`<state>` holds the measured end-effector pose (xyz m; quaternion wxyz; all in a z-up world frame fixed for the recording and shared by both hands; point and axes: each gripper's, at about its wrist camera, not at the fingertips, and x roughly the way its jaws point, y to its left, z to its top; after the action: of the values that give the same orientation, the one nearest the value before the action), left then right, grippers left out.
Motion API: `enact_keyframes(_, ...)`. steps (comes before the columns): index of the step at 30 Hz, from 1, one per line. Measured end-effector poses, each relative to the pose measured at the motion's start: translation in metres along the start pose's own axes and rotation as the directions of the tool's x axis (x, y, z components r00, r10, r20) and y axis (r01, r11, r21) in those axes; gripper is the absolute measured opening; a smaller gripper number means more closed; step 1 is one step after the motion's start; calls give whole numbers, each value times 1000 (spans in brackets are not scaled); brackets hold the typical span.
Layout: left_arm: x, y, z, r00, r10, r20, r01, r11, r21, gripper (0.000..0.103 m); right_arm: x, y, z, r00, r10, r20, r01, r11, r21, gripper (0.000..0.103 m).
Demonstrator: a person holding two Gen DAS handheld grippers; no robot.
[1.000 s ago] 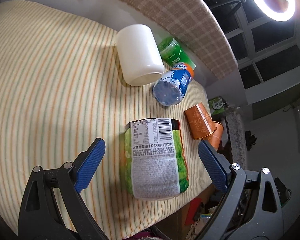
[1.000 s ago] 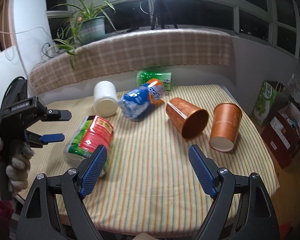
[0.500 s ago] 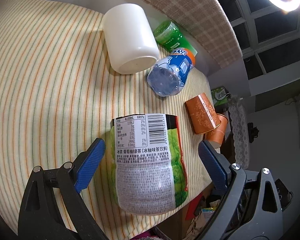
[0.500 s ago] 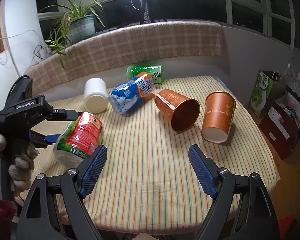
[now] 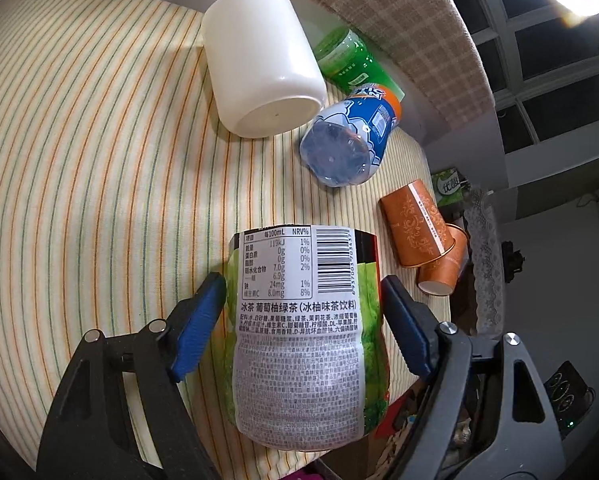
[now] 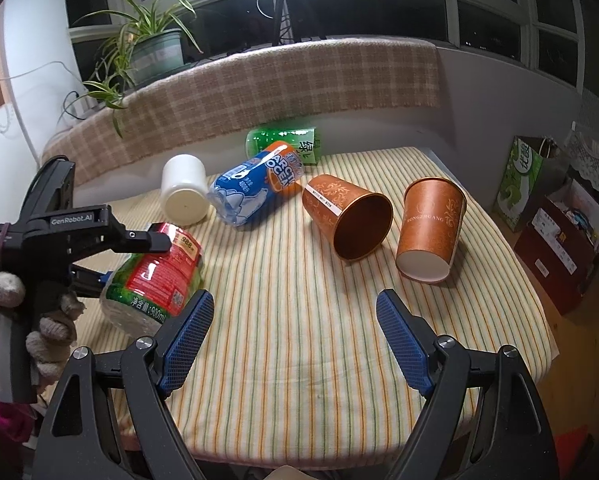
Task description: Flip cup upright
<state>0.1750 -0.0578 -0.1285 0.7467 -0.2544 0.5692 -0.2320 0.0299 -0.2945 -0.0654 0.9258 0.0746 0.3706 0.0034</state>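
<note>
A green and red tea-drink cup (image 5: 305,328) lies on its side near the table's front-left corner; it also shows in the right wrist view (image 6: 155,276). My left gripper (image 5: 303,300) has closed around it, blue pads touching both sides. Two orange paper cups lie on their sides at the right: one (image 6: 347,216) with its mouth toward me, the other (image 6: 429,234) with its white base toward me. A white cup (image 6: 183,194), a blue cup (image 6: 255,186) and a green cup (image 6: 283,146) lie tipped at the back. My right gripper (image 6: 295,340) is open and empty above the table's front.
The striped tablecloth (image 6: 283,304) covers a small table whose right edge drops off beside boxes (image 6: 555,248) and a green bag (image 6: 521,184). A plaid-covered ledge (image 6: 259,88) with a potted plant (image 6: 151,52) runs behind the table.
My left gripper moved forward over the green and red cup and narrowed its jaws onto its sides. The right gripper drifted slightly; its jaws stayed open.
</note>
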Motion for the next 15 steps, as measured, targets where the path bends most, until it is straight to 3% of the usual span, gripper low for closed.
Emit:
enact_keyframes(8,-9,-20,-10,993,81,84,-90,990,111,80,2,0,0,1000,1,-6,-1,1000,4,84)
enact_keyframes(15,-23,-39,-25,970,140,197,-181,962,207,80,3,0,1,1000,1,-5,-1,1000,2,84)
